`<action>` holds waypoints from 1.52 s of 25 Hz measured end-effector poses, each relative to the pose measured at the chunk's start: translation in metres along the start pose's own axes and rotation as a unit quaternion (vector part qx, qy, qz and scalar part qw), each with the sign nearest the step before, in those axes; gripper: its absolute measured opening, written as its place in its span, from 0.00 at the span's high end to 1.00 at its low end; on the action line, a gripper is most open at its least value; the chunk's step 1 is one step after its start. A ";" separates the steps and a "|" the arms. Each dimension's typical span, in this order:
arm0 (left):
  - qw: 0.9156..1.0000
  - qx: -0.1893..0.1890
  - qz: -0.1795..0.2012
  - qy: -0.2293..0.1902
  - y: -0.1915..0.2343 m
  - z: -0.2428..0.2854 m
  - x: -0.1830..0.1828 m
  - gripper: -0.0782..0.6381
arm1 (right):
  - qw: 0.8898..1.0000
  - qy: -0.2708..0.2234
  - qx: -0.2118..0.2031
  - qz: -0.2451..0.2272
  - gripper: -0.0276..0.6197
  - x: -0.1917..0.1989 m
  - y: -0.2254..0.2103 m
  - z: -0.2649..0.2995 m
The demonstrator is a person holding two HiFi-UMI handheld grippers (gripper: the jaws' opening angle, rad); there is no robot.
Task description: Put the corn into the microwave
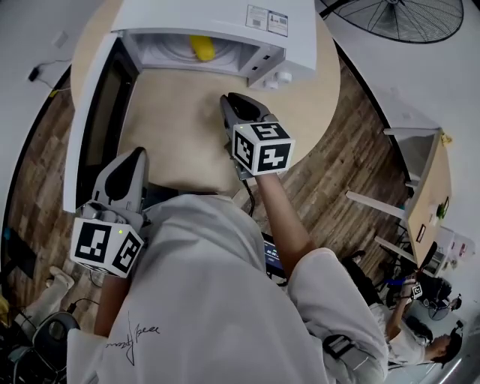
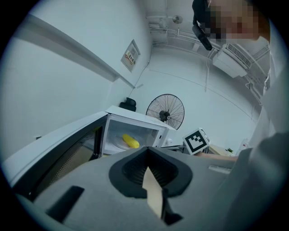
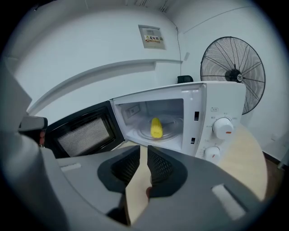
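On the right gripper [image 3: 144,151], jaws nearly together with only a thin slit between the pads, pinching nothing. Seen from the head view [image 1: 238,101], raised over the table [image 1: 180,127], aimed toward the microwave [image 1: 217,19], marker cube [image 1: 262,148] just behind.

On the left gripper [image 2: 146,151], jaws pressed together at the tips, also gripping nothing. Held lower left in the head view [image 1: 139,154], close to the body, beside the open door [image 1: 101,112], with its own cube [image 1: 107,246] at the wrist.

Ahead of both, the microwave [image 3: 216,103] on the round table, door [image 3: 86,133] swung wide to the left. Inside the cavity, the corn [image 3: 156,127], yellow, lying on the turntable plate [image 3: 174,124], well apart from either gripper. Visible too from the head view [image 1: 201,47] and from the left gripper view [image 2: 131,141], resting on the plate in the cavity.

On the microwave's right panel, two knobs, upper [image 3: 223,127] and lower [image 3: 211,153].

Behind the microwave, a fan [image 3: 232,72] against the white wall. Around the table, wood floor [image 1: 337,172].
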State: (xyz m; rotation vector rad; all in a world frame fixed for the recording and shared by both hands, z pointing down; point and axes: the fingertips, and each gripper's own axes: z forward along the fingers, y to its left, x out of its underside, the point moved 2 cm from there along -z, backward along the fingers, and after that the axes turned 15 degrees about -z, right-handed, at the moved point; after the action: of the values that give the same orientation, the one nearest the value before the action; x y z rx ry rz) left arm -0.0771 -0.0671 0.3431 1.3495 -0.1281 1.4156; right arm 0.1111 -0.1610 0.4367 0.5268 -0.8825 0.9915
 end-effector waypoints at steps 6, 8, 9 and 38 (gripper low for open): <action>1.000 -0.010 -0.002 -0.005 0.000 0.003 0.005 0.90 | 1.000 -0.003 -0.007 0.028 0.88 0.011 0.002 -0.024; 1.000 -0.014 -0.004 -0.006 -0.001 0.002 0.007 0.90 | 0.999 -0.003 -0.008 0.034 0.88 0.014 0.003 -0.031; 1.000 -0.016 -0.005 -0.007 -0.001 0.001 0.007 0.90 | 0.999 -0.004 -0.007 0.035 0.89 0.015 0.004 -0.035; 0.998 -0.057 -0.003 -0.012 0.019 0.002 0.009 0.90 | 0.998 -0.029 0.042 0.047 0.94 0.024 0.011 -0.121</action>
State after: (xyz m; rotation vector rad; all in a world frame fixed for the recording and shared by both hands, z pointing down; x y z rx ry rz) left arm -0.0877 -0.0702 0.3613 1.2719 -0.2169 1.3671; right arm 0.1550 -0.0547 0.3896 0.5918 -0.9270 1.1075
